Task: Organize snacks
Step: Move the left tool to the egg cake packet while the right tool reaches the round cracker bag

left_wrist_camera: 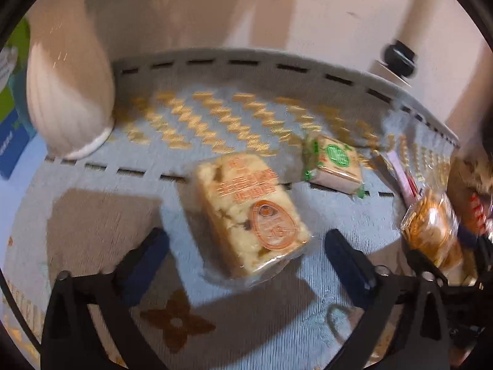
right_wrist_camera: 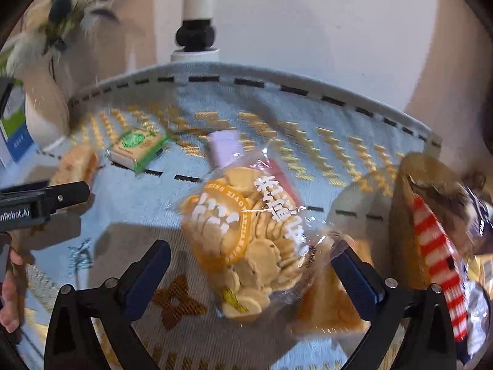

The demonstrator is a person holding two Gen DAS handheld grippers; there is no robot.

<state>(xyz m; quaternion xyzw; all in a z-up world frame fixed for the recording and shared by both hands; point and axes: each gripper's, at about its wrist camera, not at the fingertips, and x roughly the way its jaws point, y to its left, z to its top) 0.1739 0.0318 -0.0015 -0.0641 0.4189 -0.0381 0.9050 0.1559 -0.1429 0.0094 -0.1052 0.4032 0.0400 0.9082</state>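
Left wrist view: the left gripper (left_wrist_camera: 246,246) is held low over a light blue tablecloth (left_wrist_camera: 101,191), its jaws spread wide. Between the open fingers lies a clear-wrapped pale cake bar (left_wrist_camera: 246,212), set at a slant, untouched by either finger. Beyond it, close to a dashed seam in the cloth, a green-labelled packet (left_wrist_camera: 336,166) is seen. At the right edge, a bag of round biscuits (left_wrist_camera: 431,231) is partly cut off by the frame. A ribbed white vase (left_wrist_camera: 67,98) stands at the far left, beside the cloth's grey bordered edge (left_wrist_camera: 246,58). Bare cloth is left to the left of the cake bar.

Right wrist view: the right gripper (right_wrist_camera: 249,274) is shown with its jaws spread, the biscuit bag (right_wrist_camera: 243,240) lying between them, its clear wrapper close to the right finger; contact cannot be confirmed. A lilac packet (right_wrist_camera: 222,148) lies just behind the bag. A brown paper bag (right_wrist_camera: 428,215) with a red-and-white striped packet (right_wrist_camera: 437,265) crowds the right side. The left gripper (right_wrist_camera: 46,200) enters from the left edge.
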